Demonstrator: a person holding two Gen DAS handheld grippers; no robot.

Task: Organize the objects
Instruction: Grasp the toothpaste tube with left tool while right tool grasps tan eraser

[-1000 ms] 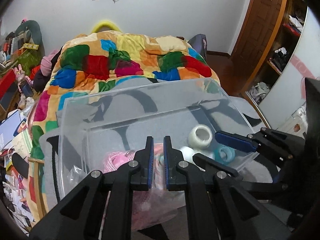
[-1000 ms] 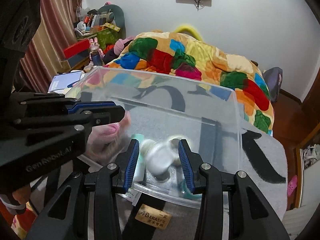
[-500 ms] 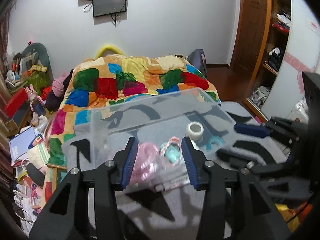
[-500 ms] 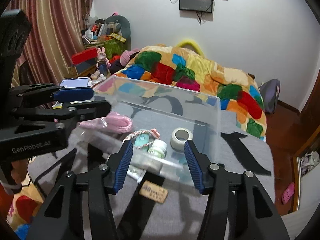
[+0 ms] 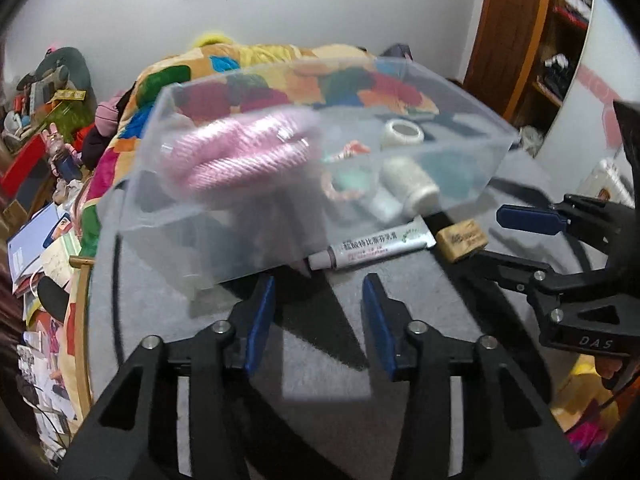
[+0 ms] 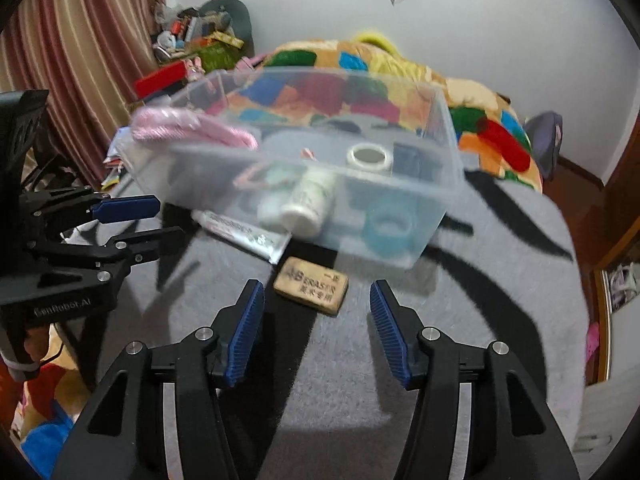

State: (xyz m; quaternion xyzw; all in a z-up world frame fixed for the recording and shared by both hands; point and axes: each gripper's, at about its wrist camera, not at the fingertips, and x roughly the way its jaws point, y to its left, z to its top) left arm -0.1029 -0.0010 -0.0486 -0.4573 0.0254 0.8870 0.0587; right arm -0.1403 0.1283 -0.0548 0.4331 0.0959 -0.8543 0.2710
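Observation:
A clear plastic box stands on the grey table and holds a pink yarn bundle, a white bottle, a white tape roll and a teal ring. A white ointment tube and a tan eraser lie just in front of the box. My left gripper is open and empty, back from the box. My right gripper is open and empty, near the eraser.
The grey table has black stripes. Behind it is a bed with a colourful patchwork quilt. Clutter and books lie at the left. A wooden door and shelves stand at the right.
Both grippers have opened and pulled back from the box. The left was shut a second ago. The tube and eraser now show in front of the box.

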